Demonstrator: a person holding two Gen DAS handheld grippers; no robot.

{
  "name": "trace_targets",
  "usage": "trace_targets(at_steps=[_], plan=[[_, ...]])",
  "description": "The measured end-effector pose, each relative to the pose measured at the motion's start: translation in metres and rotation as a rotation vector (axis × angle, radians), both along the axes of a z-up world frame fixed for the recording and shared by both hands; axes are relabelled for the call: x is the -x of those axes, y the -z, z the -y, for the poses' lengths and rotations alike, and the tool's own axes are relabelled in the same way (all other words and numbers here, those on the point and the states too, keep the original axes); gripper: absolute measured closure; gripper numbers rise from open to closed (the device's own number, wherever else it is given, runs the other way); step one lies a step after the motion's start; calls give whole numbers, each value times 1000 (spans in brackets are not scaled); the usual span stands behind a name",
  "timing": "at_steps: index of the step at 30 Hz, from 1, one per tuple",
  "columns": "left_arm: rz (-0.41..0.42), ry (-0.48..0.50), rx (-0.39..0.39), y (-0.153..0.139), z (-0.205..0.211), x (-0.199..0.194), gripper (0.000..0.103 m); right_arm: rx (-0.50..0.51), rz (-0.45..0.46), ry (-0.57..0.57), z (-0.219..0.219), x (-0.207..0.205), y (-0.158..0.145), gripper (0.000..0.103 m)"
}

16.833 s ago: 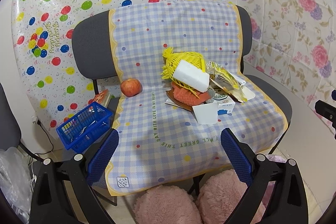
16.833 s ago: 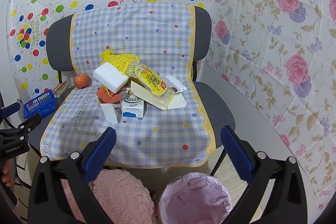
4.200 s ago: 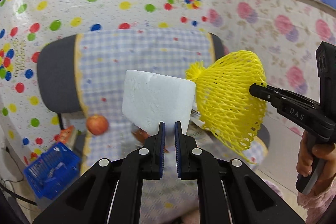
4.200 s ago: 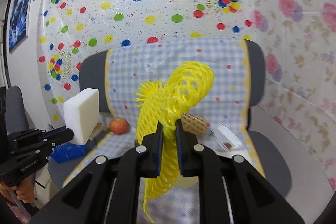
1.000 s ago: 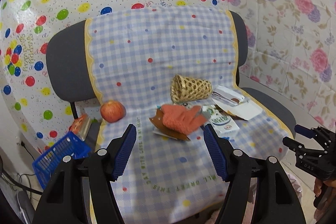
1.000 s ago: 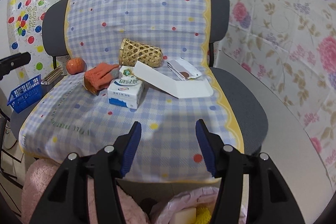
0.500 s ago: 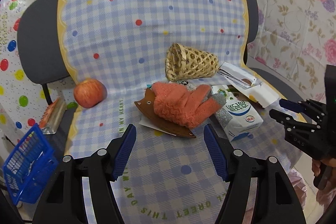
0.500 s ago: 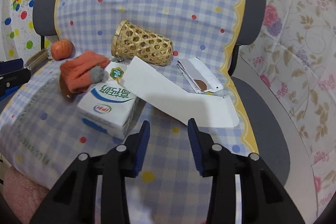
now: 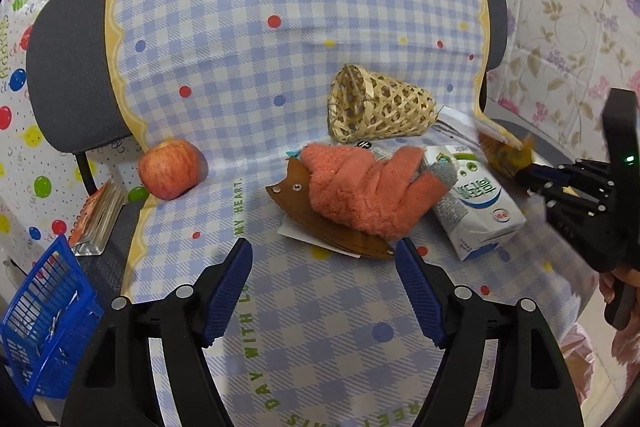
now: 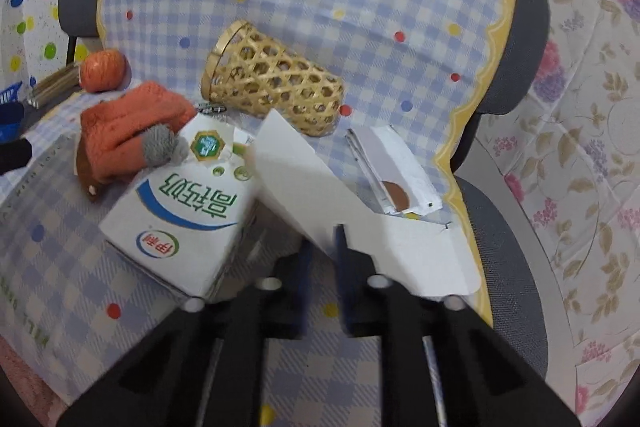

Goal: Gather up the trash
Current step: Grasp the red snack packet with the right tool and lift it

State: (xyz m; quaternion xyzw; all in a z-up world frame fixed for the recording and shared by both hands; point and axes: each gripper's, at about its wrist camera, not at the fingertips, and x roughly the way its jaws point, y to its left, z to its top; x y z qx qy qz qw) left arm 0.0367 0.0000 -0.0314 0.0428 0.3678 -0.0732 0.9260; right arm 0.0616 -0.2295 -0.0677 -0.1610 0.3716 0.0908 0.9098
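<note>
Two tools over the checked chair cover (image 9: 280, 7). Right tool (image 10: 320, 247) has clamped its jaws on the white card (image 10: 320, 195), beside the milk carton (image 10: 188, 219). Left tool (image 9: 324, 267) hangs empty, jaws widening, before the orange glove (image 9: 360, 187). Wicker basket (image 9: 380, 107) lies tipped behind.

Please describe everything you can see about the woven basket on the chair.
The woven basket is a small tapered cup of pale bamboo-like strips in an open hexagonal weave, with a solid rim. It looks empty and lies on its side on the checked cloth, mouth toward the apple. The orange glove lies just in front.
</note>
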Motion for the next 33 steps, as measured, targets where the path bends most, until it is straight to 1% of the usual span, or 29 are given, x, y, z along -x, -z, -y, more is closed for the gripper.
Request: trace_targets(at_steps=[2, 4, 5, 8, 10, 11, 12, 14, 17, 24, 27, 30, 32, 33], plan=[[6, 2, -3, -2, 2, 2, 29, -45, 27, 16, 10, 8, -15, 100], [11, 11, -5, -4, 7, 6, 29, -98, 62, 40, 22, 19, -33, 100], [12, 17, -3, -5, 9, 7, 29, -145, 84, 61, 32, 28, -46, 101], [9, 58, 12, -5, 29, 17, 29, -234, 119, 107, 47, 48, -69, 101], [3, 98, 17, -2, 47, 21, 25, -268, 144, 134, 56, 61, -78, 101], [3, 117, 10, -1, 59, 24, 18, -280, 158, 146, 59, 68, -83, 101], [4, 127, 1, 0, 67, 25, 15, -286, 166, 154, 62, 74, -85, 101], [2, 140, -18, 4, 86, 26, 14, -285, 179, 159, 66, 83, -88, 101], [-15, 136, -11, 9, 108, 19, 14, -278, 184, 166, 73, 92, -91, 101], [-52, 13, 1, 22, 142, -9, 14, -309, 183, 203, 95, 105, -87, 101], [-78, -44, -7, 30, 146, -22, 14, -324, 173, 213, 101, 107, -82, 101], [-80, -75, -19, 35, 147, -29, 14, -335, 163, 219, 103, 107, -77, 101], [-69, -79, -37, 37, 149, -28, 17, -342, 158, 219, 104, 108, -75, 101], [-67, -74, -49, 38, 149, -28, 28, -345, 157, 220, 104, 108, -74, 101]])
